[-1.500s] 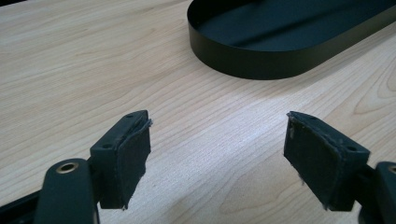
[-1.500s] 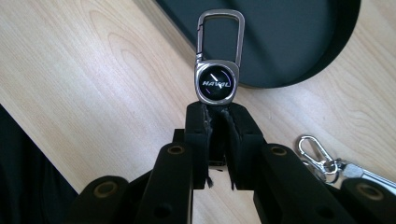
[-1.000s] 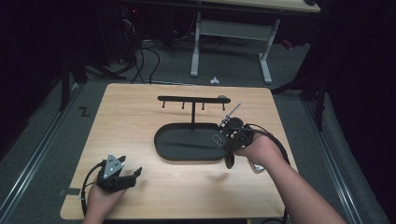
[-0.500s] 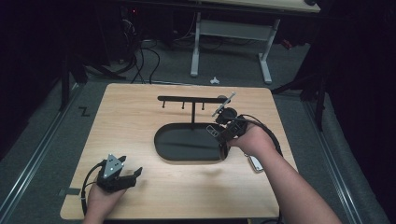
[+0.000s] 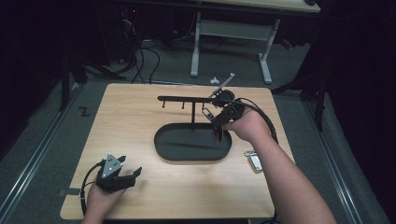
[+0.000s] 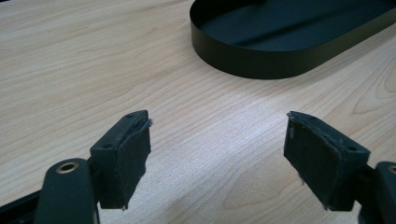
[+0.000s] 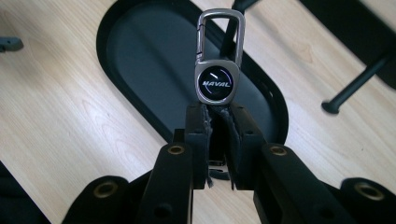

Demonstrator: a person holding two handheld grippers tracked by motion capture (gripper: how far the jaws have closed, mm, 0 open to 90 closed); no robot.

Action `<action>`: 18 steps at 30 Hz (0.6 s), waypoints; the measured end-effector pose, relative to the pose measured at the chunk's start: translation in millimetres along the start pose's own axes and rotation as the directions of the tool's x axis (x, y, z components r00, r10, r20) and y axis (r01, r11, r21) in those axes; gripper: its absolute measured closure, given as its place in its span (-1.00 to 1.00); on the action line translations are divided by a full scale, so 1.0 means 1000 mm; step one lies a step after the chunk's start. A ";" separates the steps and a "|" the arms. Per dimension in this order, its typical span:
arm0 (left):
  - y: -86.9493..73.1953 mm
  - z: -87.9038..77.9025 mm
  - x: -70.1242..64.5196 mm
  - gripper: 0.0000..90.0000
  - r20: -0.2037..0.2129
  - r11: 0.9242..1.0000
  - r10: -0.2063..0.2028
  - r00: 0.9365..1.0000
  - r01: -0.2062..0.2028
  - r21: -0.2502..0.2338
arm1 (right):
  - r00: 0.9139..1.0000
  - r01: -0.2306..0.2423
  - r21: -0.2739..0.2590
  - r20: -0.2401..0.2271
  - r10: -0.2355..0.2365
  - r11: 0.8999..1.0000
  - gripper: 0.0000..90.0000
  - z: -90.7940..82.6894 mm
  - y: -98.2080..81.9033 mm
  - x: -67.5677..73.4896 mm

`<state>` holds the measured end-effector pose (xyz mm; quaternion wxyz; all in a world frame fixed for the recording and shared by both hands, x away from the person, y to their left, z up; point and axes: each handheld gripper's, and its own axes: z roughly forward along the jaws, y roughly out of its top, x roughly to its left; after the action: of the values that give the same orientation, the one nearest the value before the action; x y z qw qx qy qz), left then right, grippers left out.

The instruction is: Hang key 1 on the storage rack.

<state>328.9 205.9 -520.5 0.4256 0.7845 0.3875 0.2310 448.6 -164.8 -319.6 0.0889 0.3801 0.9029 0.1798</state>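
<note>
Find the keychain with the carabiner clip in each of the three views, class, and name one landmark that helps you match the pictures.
High view: the keychain is right of centre, at the right gripper, beside the stand's post.
Left gripper view: not in it.
Right gripper view: top centre, clamped between the jaws.
Shared landmark: the black oval tray.

Black grippers with brass-ringed screw holes, frayed dark fingers [image 6: 127, 161], a grey plate, perhaps bare forearms.
</note>
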 end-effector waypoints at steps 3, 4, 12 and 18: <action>0.000 0.000 0.000 -0.48 -0.001 1.000 -0.001 1.000 0.001 -0.002 | 1.000 -0.003 -0.005 0.001 0.003 1.000 0.79 0.000 0.004 0.000; 0.000 -0.001 0.000 -0.48 0.000 1.000 -0.001 1.000 0.001 -0.001 | 1.000 -0.011 -0.001 0.005 0.011 1.000 0.79 0.000 0.007 0.001; 0.000 -0.001 0.001 -0.48 0.000 1.000 -0.001 1.000 0.001 -0.001 | 1.000 -0.008 0.001 0.012 0.008 1.000 0.79 0.004 0.014 -0.003; -0.001 -0.001 0.000 -0.48 0.002 1.000 -0.003 1.000 0.003 -0.001 | 1.000 -0.011 0.014 0.016 0.011 1.000 0.79 0.008 0.017 -0.003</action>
<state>327.9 207.1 -520.2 0.4268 0.7838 0.3883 0.2298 464.1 -154.2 -319.9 0.0922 0.3872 0.9013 0.1711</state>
